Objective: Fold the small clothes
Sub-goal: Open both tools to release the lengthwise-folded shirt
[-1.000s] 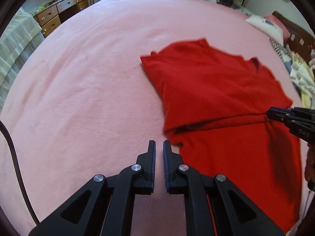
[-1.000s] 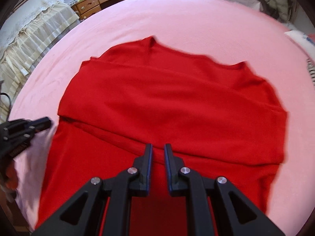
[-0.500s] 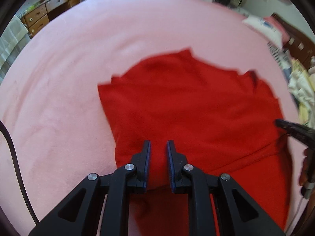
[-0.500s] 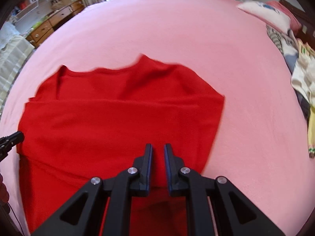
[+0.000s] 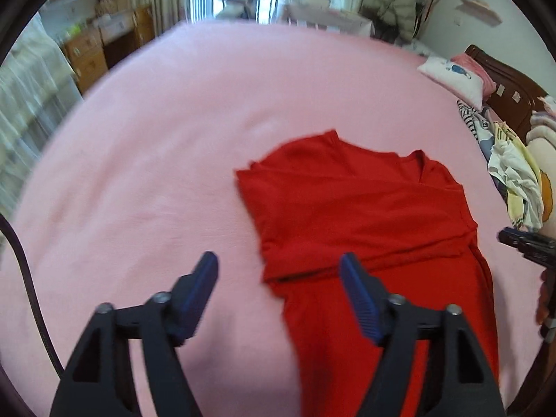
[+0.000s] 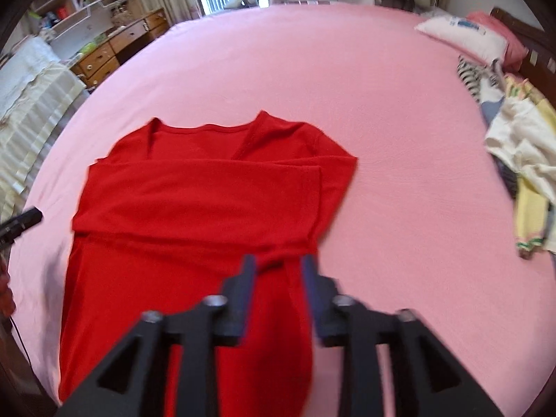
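Above the red shirt [image 5: 365, 215] lying on the pink bed [image 5: 156, 173], the left gripper [image 5: 278, 271] and right gripper [image 6: 278, 271] are both opening their jaws, gripping nothing.

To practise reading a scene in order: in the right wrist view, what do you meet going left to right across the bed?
Tip of the left gripper → red shirt → bare pink sheet → pile of clothes.

No readable text, labels or numbers anywhere.
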`<control>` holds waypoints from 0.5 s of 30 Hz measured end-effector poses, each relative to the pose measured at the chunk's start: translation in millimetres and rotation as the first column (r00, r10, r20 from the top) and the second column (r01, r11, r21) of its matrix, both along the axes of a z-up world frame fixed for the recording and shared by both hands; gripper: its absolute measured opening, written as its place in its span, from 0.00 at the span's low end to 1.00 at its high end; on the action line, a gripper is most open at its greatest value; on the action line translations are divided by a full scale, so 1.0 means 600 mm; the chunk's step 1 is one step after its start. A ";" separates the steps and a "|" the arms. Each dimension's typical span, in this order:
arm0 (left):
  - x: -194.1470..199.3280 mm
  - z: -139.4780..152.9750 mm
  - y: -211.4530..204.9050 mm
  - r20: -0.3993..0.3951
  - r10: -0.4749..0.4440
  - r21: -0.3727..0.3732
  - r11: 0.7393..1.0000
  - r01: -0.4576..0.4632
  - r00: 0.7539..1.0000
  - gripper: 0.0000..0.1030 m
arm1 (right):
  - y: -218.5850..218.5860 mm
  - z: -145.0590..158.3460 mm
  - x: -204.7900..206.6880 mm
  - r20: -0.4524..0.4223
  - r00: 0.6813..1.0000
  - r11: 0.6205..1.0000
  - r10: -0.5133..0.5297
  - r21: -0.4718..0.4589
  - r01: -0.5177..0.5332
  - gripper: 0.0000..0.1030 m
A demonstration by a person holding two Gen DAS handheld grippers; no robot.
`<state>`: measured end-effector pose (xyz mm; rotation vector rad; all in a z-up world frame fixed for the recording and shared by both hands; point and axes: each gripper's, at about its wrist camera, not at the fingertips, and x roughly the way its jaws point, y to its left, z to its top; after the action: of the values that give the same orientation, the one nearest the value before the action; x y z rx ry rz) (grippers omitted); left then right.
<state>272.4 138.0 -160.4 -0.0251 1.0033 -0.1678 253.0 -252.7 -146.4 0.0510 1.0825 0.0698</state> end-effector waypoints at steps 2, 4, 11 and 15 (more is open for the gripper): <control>-0.047 0.032 0.012 0.019 0.006 0.027 1.000 -0.007 1.000 0.74 | -0.002 0.029 -0.043 0.026 1.000 1.000 0.017 -0.022 -0.016 0.48; -0.086 0.056 0.027 0.023 0.018 0.038 0.999 -0.019 1.000 0.74 | -0.002 0.060 -0.092 0.036 0.999 0.999 0.033 -0.039 -0.032 0.48; -0.248 0.119 0.029 0.065 0.023 0.079 0.996 -0.029 0.998 0.85 | 0.016 0.128 -0.252 0.086 0.994 0.995 0.074 -0.069 -0.068 0.48; -0.337 0.129 0.016 0.100 0.007 0.099 0.995 -0.017 0.995 0.88 | 0.037 0.132 -0.338 0.099 0.990 0.991 0.097 -0.097 -0.087 0.48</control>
<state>70.1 147.3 -83.2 0.0681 0.9112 -0.1062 50.0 -230.6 -67.0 -0.0852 0.9826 0.1047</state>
